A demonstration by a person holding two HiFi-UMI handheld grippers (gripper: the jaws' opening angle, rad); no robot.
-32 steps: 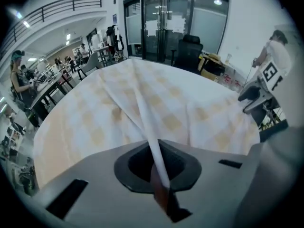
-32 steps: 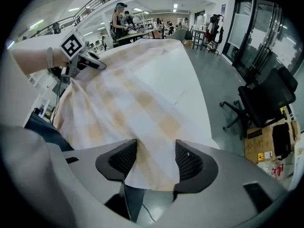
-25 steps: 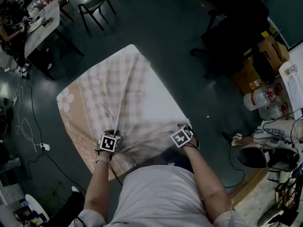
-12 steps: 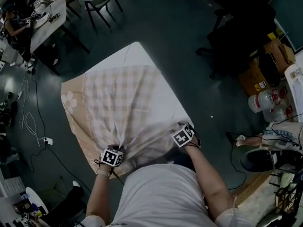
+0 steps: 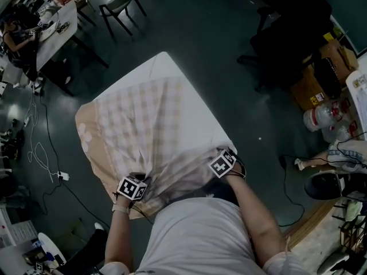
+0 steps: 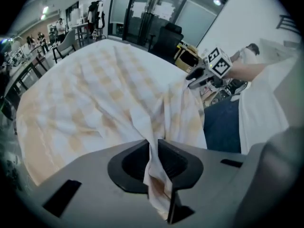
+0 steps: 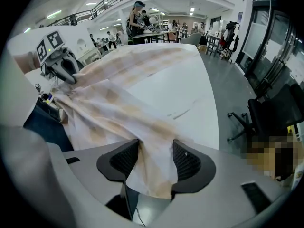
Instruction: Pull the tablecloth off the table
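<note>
Gripping the near edge of the beige-and-white checked fabric tablecloth (image 5: pixel 143 125), both grippers point steeply down just in front of the person. Left gripper (image 6: pixel 156 152): jaws have just been opening a little, yet a thin twisted fold of the cloth sits pinched tight between them. Right gripper (image 7: pixel 154 161): jaws clamped on a thicker bunched fold. Cloth lies rumpled, gathered toward the grippers. The white rectangular table (image 5: pixel 165 63) shows bare at its far corner and, seemingly, along its right side.
</note>
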